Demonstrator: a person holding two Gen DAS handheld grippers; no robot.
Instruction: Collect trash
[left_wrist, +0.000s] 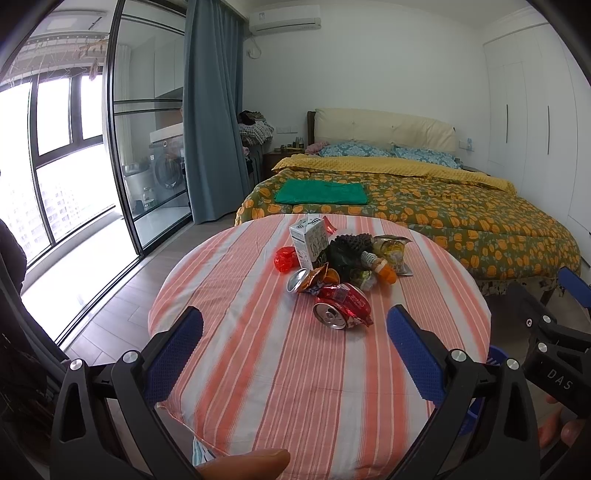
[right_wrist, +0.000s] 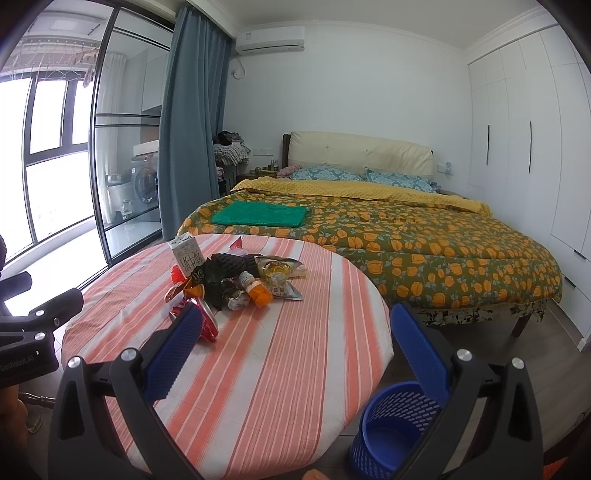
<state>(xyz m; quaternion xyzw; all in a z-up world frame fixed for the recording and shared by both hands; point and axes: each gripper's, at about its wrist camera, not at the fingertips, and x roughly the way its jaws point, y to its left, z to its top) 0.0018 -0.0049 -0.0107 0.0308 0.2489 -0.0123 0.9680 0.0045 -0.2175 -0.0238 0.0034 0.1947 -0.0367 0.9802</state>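
From the left wrist, the left gripper hangs over the near half of a round table with its blue pads spread wide and nothing between them. The trash sits in a loose pile just past the table's middle. Nearest lies a crushed red can on its side, long axis running toward the camera, its silver top facing the gripper. Behind it a second can lies on its side with its open end turned to the left. A white milk carton stands upright at the back of the pile, with a red wrapper just beside it on the left. An orange bottle lies tilted on the right, cap pointing to the lower right, against a yellow snack bag. The right gripper shows at the right edge.

From the right wrist, the right gripper is also spread wide and empty, held over the table's right near edge. The pile lies ahead and to the left; the left pad partly hides the red can. The carton stands at the far side, and the orange bottle points toward the camera. A blue mesh bin stands upright on the wooden floor just beside the table, partly behind the right pad.

The table wears a cloth of orange and white stripes. Beyond it stands a bed with a flowered quilt and a folded green cloth, white wardrobes on the right, and a blue curtain by the glass doors.
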